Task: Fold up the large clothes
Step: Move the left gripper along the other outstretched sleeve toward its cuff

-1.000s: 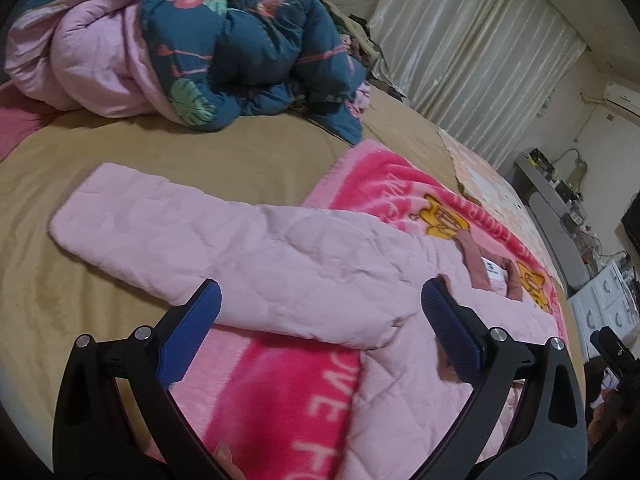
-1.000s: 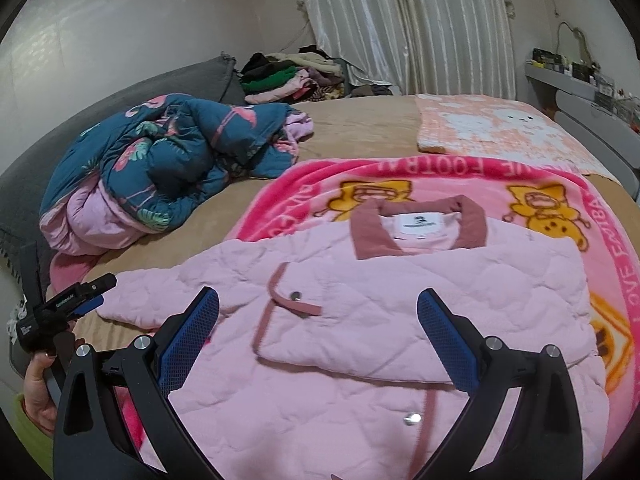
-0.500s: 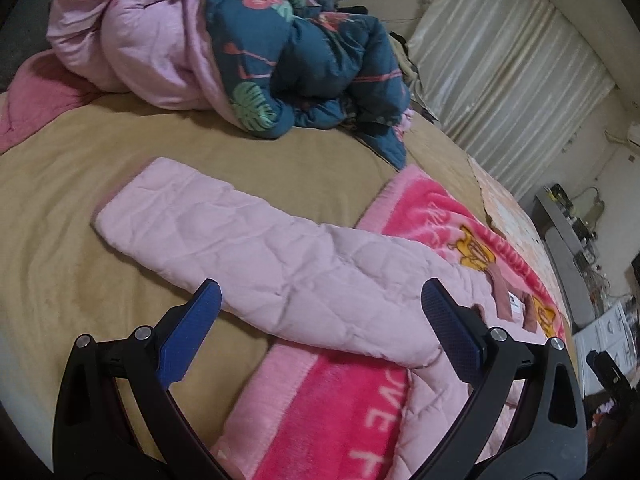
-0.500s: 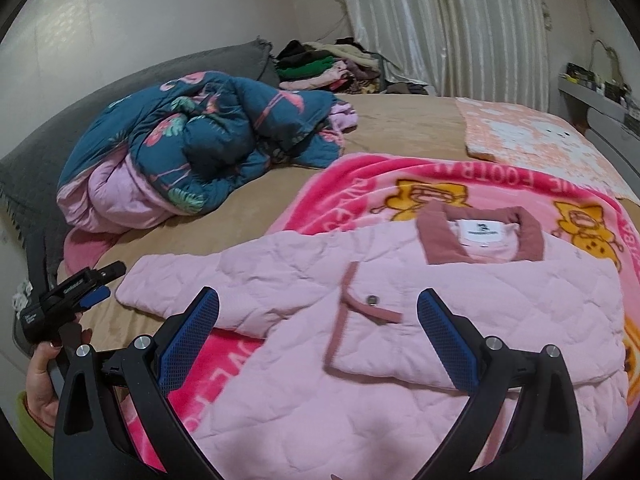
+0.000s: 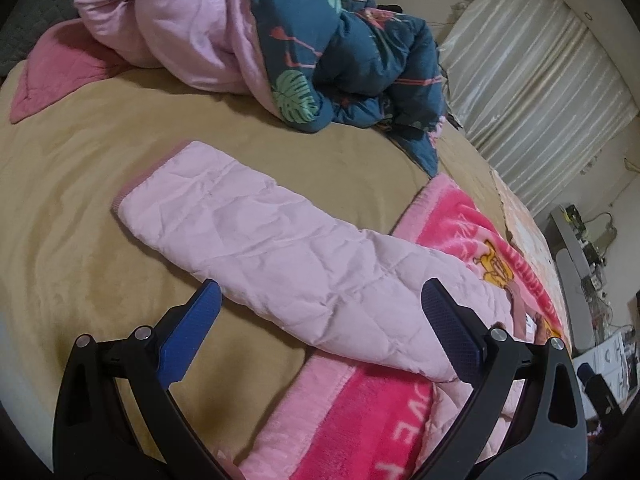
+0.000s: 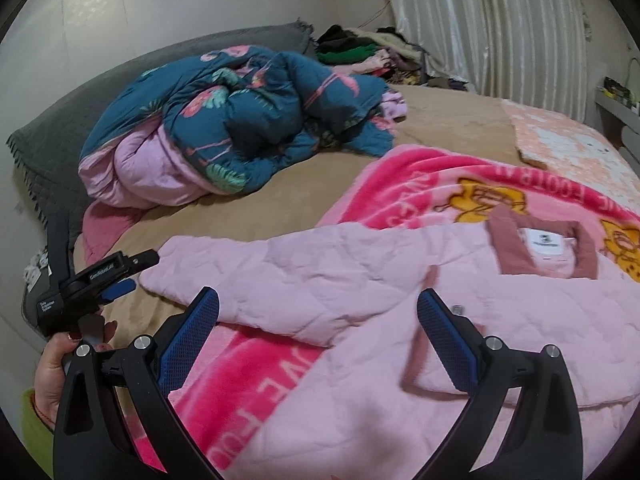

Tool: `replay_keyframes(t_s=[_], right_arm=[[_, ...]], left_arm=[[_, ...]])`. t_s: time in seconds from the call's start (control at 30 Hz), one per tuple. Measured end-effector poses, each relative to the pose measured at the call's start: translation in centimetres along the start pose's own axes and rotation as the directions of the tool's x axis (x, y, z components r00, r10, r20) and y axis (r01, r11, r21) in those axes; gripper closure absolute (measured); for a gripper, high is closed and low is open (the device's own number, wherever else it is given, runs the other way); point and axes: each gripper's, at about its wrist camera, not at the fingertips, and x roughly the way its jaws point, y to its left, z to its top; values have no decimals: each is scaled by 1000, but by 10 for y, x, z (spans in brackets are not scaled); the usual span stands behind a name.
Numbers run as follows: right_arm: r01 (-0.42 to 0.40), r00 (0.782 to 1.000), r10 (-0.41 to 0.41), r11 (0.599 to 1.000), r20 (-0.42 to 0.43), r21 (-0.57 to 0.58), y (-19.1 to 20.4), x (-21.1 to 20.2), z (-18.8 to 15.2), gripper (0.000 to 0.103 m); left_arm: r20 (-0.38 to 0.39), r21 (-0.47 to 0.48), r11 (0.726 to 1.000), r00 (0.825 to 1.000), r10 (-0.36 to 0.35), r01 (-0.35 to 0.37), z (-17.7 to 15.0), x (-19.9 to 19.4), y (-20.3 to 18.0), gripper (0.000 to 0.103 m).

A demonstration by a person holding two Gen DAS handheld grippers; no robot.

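A pale pink quilted jacket (image 6: 400,304) lies flat on a bright pink cartoon blanket (image 6: 432,184), its dusty-rose collar (image 6: 540,248) toward the far side. Its left sleeve (image 5: 260,236) stretches out over the tan sheet, cuff at the far end. My left gripper (image 5: 320,312) is open and empty, hovering above the sleeve's upper part. My right gripper (image 6: 318,320) is open and empty above the sleeve's shoulder end. The left gripper also shows in the right wrist view (image 6: 120,276), held in a hand near the cuff.
A bunched teal floral duvet with pink lining (image 6: 240,128) lies beyond the sleeve. A pile of clothes (image 6: 360,48) sits by the curtain. A peach blanket (image 6: 568,148) lies at the far right. Tan sheet (image 5: 80,200) surrounds the sleeve.
Both grippers have swung left toward the outstretched sleeve; it now sits centred in both views. The jacket itself has not moved. Both stay open.
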Motion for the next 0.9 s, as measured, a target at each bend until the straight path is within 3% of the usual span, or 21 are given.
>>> replay_keyframes(t_s=[0.53, 0.9], right_arm=[[-92, 990, 81, 991, -115, -94, 68, 71, -18, 4], [-51, 991, 41, 996, -129, -76, 48, 74, -29, 4]], left_arm=[[-82, -139, 988, 995, 57, -69, 15, 42, 52, 9], [-200, -242, 965, 978, 54, -103, 9, 99, 80, 9]])
